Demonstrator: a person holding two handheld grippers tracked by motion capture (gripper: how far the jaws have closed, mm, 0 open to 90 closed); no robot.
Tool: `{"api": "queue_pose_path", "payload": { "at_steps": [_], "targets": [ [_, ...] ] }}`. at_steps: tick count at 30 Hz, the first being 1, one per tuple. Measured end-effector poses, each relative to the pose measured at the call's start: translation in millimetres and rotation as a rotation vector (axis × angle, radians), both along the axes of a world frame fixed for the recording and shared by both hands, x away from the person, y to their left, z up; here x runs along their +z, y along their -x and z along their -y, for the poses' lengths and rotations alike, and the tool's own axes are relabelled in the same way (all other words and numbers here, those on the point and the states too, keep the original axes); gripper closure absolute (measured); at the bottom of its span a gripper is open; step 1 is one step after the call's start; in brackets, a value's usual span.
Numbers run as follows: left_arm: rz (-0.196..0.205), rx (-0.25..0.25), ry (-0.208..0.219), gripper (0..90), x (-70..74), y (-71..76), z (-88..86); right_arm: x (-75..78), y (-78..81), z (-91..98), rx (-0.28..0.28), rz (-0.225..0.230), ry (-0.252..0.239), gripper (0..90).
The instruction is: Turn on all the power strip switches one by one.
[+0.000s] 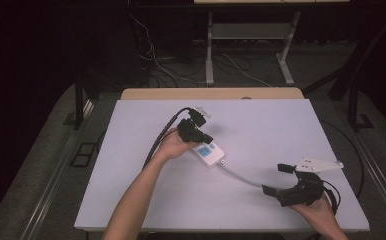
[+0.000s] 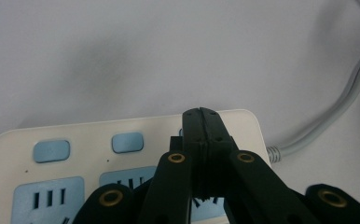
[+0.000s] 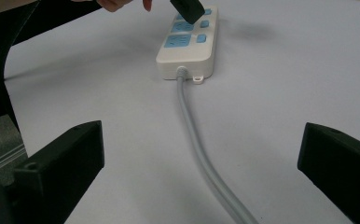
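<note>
left claw (image 2: 200,114), closed and empty, hovers over the power strip (image 2: 122,154); press a blue switch (image 2: 128,142) squarely. right claw (image 3: 201,163) waits open astride the cord (image 3: 192,121).

Your desk (image 1: 261,125) lies bare across its far right half and along the near left edge, so a hand can sweep there freely. The power strip (image 1: 210,152) sits mid-desk under your left tool (image 1: 207,138), and its grey cable (image 1: 241,177) trails toward your right tool (image 1: 276,180), crossing the lane between your hands.
</note>
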State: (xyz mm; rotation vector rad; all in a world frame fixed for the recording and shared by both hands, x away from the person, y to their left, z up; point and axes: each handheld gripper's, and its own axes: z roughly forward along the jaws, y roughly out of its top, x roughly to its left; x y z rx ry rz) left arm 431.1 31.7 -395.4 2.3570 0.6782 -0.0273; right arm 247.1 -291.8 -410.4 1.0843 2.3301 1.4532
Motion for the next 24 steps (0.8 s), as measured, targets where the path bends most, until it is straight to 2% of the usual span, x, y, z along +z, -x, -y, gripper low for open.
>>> {"api": "queue_pose_path", "payload": {
  "at_steps": [7, 14, 17, 22, 24],
  "targets": [
    [-0.005, 0.001, 0.005, 89.3, -6.0, 0.2, 6.4, -0.4, -0.2, -0.1, 0.002, 0.001, 0.002, 0.5],
    [-0.005, 0.0, -0.017, 89.4, -12.7, 0.3, 9.8, -0.4, -0.2, 0.0, 0.004, 0.001, 0.004, 0.5],
    [-0.009, 0.0, -0.004, 89.4, -13.6, -0.1, 10.2, -0.5, -0.1, -0.1, 0.004, 0.0, 0.004, 0.5],
    [0.001, -0.011, -0.006, 89.6, -14.7, 0.1, 10.9, -0.2, 0.5, 0.1, 0.004, 0.002, 0.004, 0.4],
    [0.02, -0.023, -0.018, 89.8, -15.0, 1.7, 11.9, 0.0, 0.7, 0.3, 0.003, 0.003, 0.004, 0.5]
  ]
}}
